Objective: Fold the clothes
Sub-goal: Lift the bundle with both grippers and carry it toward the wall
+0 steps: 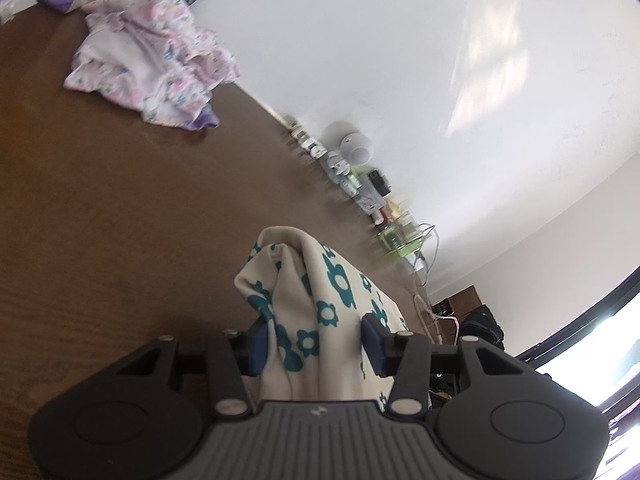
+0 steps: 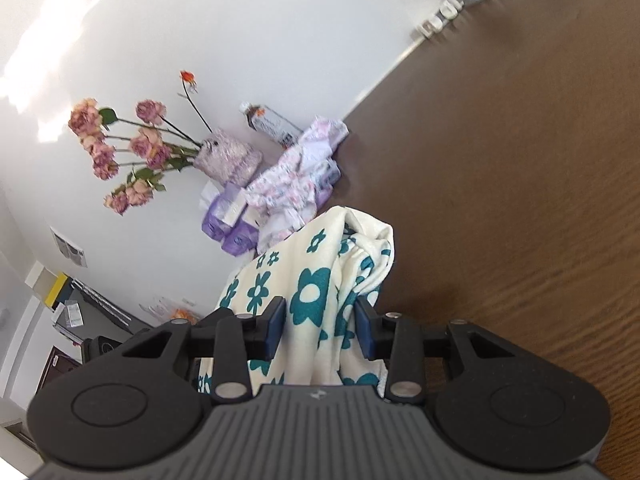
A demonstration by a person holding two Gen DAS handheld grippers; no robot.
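Observation:
A cream garment with teal flowers [image 1: 308,304] bunches between the blue pads of my left gripper [image 1: 316,340], which is shut on it above the brown table [image 1: 120,220]. The same cream garment [image 2: 320,280] fills my right gripper [image 2: 320,328], also shut on a fold of it. The cloth hangs lifted off the table in both views. A crumpled pink floral garment [image 1: 156,64] lies on the table at the far side, also seen as the pink floral garment [image 2: 296,176] near the wall.
Purple tissue packs [image 2: 230,224] and a vase of dried roses [image 2: 224,156] stand by the wall next to a lying bottle [image 2: 268,124]. Small bottles and a white round device [image 1: 352,148] line the table's back edge. A white wall [image 1: 400,60] runs behind.

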